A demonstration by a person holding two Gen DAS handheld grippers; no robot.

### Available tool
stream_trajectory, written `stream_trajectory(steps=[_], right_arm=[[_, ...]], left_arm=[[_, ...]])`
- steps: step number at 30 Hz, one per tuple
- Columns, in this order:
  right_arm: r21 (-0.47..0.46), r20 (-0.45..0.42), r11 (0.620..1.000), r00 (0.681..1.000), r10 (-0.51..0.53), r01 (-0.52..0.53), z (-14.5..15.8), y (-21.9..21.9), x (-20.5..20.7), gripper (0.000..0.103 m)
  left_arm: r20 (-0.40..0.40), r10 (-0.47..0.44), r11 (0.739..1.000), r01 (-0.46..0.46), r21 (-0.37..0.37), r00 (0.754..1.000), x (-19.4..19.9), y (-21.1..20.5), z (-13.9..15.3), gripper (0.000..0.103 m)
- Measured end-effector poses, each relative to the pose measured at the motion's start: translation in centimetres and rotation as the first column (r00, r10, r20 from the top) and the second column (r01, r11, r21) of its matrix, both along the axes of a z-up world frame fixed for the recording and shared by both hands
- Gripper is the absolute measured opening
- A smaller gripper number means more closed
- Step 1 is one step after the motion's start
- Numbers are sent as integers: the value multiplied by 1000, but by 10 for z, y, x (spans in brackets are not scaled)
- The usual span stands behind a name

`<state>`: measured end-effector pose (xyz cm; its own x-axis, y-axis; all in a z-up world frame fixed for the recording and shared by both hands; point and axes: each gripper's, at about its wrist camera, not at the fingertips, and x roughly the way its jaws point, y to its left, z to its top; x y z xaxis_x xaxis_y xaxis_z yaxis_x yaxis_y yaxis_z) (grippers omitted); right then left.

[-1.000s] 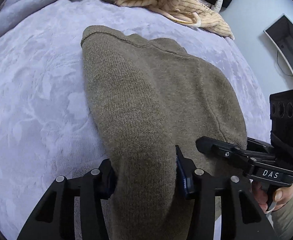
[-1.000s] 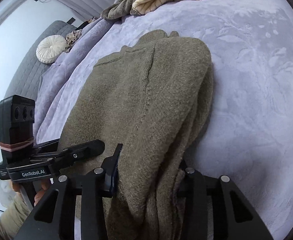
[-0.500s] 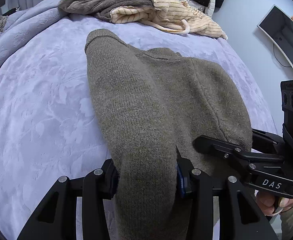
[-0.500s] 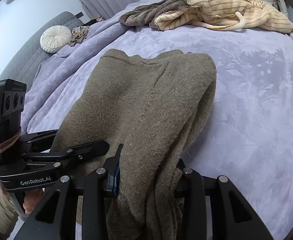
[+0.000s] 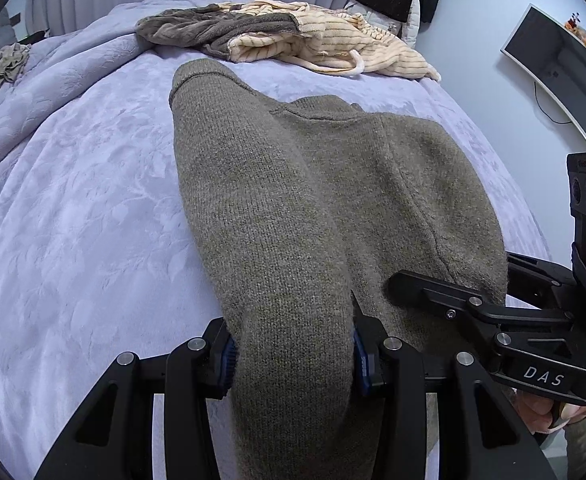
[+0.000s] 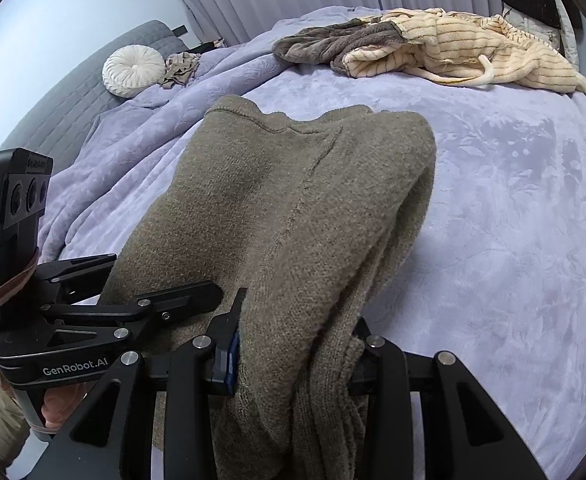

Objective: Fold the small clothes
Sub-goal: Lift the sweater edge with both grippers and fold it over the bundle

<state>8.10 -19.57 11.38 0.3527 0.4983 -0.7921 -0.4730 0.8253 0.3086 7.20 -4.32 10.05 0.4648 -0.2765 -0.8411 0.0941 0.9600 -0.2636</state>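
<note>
Between my left gripper (image 5: 293, 354) fingers: near edge of olive knit sweater (image 5: 333, 200), clamped. My right gripper (image 6: 293, 350): closed on the same sweater's bunched near edge, alongside. Sweater: drapes forward from both grips onto lavender bedspread (image 6: 513, 240). Far end of bed: striped cream garment (image 6: 473, 56), grey-brown garment (image 6: 333, 42). Left: round white cushion (image 6: 133, 70).

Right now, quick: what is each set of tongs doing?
Left tongs: shut on the olive-brown knitted sweater.
Right tongs: shut on the same sweater's bunched edge.
</note>
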Motion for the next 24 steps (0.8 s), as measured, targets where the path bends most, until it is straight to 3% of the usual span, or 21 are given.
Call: stream_trajectory(steps=[14,24], right_arm=[[-20,45,999,999,26,-25,10,14,-76,39],[-32,59,999,998,35,-33,9,18,-112,39]], left_arm=[[36,11,999,-12,42,999,-77,3,10,46],[40,5,999,-7,54,999,-110,2,7,46]])
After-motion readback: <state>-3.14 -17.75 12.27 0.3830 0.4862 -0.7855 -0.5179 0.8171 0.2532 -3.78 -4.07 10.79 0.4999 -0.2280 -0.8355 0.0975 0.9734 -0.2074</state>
